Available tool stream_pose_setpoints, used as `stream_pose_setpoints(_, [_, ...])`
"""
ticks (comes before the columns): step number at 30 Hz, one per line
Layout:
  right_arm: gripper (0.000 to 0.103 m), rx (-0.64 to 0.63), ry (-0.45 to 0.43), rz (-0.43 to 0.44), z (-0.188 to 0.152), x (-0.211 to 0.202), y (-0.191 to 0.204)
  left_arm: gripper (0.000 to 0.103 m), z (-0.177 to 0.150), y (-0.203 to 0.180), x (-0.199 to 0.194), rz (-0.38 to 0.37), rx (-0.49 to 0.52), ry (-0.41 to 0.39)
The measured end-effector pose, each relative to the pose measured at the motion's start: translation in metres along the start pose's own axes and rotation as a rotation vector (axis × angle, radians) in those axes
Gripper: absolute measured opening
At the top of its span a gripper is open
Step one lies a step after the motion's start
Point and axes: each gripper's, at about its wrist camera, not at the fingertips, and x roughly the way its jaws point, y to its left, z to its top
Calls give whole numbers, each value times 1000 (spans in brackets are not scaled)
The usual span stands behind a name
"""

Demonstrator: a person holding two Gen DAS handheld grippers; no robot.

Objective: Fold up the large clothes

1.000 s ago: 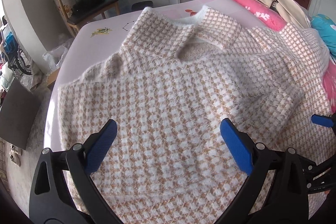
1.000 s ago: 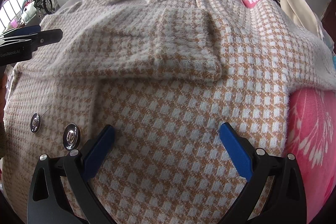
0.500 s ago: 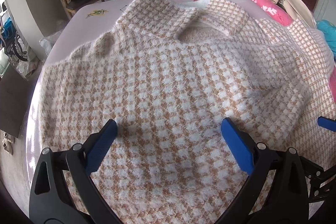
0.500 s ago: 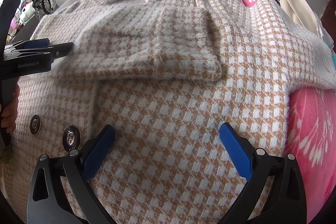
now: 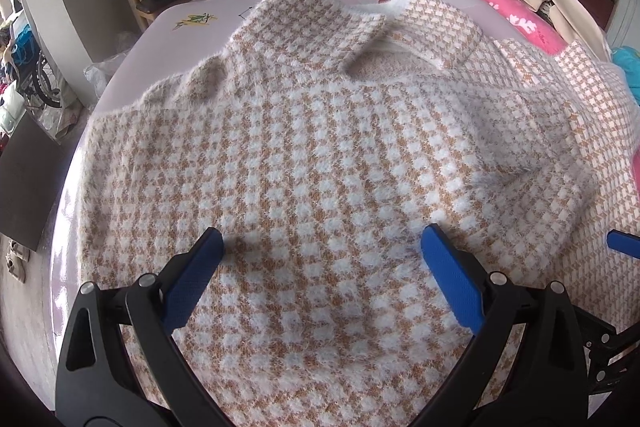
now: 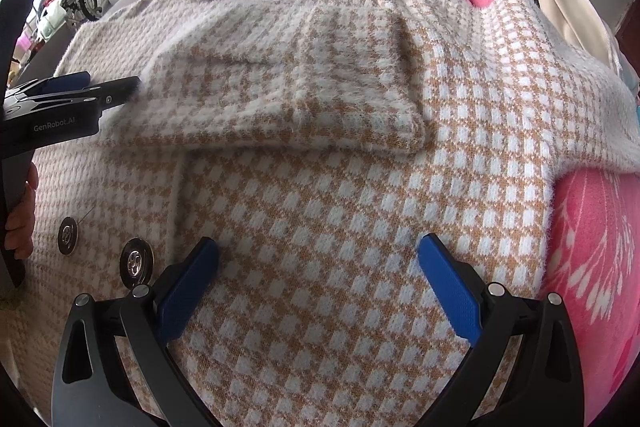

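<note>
The houndstooth cardigan (image 5: pixel 320 155) lies spread on the bed (image 5: pixel 168 39), collar (image 5: pixel 320 15) toward the far edge, one sleeve (image 6: pixel 304 95) folded across its chest. Over the last second the left claw (image 5: pixel 320 267) has drawn back toward the hem; both it and the right claw (image 6: pixel 318 267) gape wide, holding nothing. The sleeve fold looks finished; the other side likely comes next.

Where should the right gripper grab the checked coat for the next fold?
Probably the coat's right side edge, where it drapes over the pink blanket. The open right gripper should come from the right, since that edge lies free and raised.
</note>
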Motion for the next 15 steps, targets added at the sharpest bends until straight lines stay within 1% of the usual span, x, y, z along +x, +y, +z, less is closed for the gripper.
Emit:
stream_pose_setpoints(8, [97, -35, 41, 9, 4, 2, 0, 96, -2, -1, -2, 10, -13, -14])
stream_pose_setpoints(15, [97, -29, 38, 0, 5, 2, 2, 96, -6, 0, -4, 4, -14, -44])
